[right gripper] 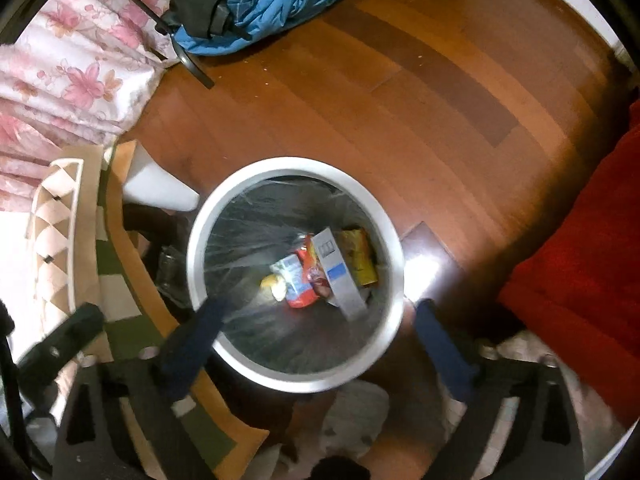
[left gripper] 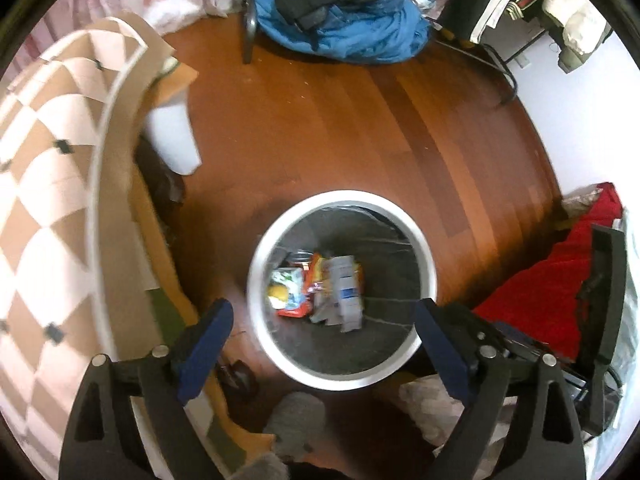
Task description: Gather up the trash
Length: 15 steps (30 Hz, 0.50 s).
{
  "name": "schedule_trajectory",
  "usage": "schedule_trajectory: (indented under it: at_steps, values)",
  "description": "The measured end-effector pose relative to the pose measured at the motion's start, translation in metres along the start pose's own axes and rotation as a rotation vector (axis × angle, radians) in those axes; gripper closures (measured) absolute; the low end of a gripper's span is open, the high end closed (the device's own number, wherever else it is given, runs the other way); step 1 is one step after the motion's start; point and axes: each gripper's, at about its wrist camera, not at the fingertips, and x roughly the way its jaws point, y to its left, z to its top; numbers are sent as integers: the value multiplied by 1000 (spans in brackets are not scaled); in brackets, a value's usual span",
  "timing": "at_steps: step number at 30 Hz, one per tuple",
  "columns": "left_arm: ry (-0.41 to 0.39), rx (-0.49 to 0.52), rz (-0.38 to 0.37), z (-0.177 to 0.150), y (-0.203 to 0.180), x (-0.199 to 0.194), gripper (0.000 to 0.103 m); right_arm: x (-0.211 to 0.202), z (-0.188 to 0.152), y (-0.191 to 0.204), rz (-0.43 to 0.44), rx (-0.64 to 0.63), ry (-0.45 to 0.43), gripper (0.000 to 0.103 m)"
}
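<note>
A round white trash bin (left gripper: 430,264) with a clear liner stands on the wooden floor, directly below both grippers; it also shows in the right wrist view (right gripper: 196,240). Inside lie a grey-white carton with a blue patch (left gripper: 346,290) (right gripper: 338,272), a red and orange wrapper (left gripper: 308,284) (right gripper: 306,276), a pale pouch with a yellow bit (left gripper: 286,288) (right gripper: 280,280) and a yellow packet (right gripper: 362,256). My left gripper (left gripper: 324,320) is open and empty above the bin. My right gripper (right gripper: 320,316) is open and empty over the bin's near rim.
A checked brown and white table top (left gripper: 52,168) and its white leg (left gripper: 174,140) stand left of the bin. A red cloth (left gripper: 560,280) (right gripper: 580,248) lies at the right. A blue fabric pile (left gripper: 352,32) (right gripper: 272,0) lies at the far side. Pink floral fabric (right gripper: 76,72) hangs at the left.
</note>
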Motion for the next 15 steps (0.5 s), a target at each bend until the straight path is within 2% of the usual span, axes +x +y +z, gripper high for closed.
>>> schedule_trajectory:
  at_steps: [3,4,7,12,15]
  values:
    - [-27,14,65,-10,3,-13,8,-10,-11,7,-76,-22,18,0]
    - [-35,21,84,-14,3,-17,3,-13,-13,7,-88,-31,25,0]
    - [-51,36,115,-24,3,-32,3,-27,-30,14,-133,-74,23,0]
    - [-89,52,132,-43,-1,-65,3,-55,-51,18,-126,-94,17,0]
    - [-122,62,123,-55,-7,-96,3,-86,-65,23,-107,-104,-10,0]
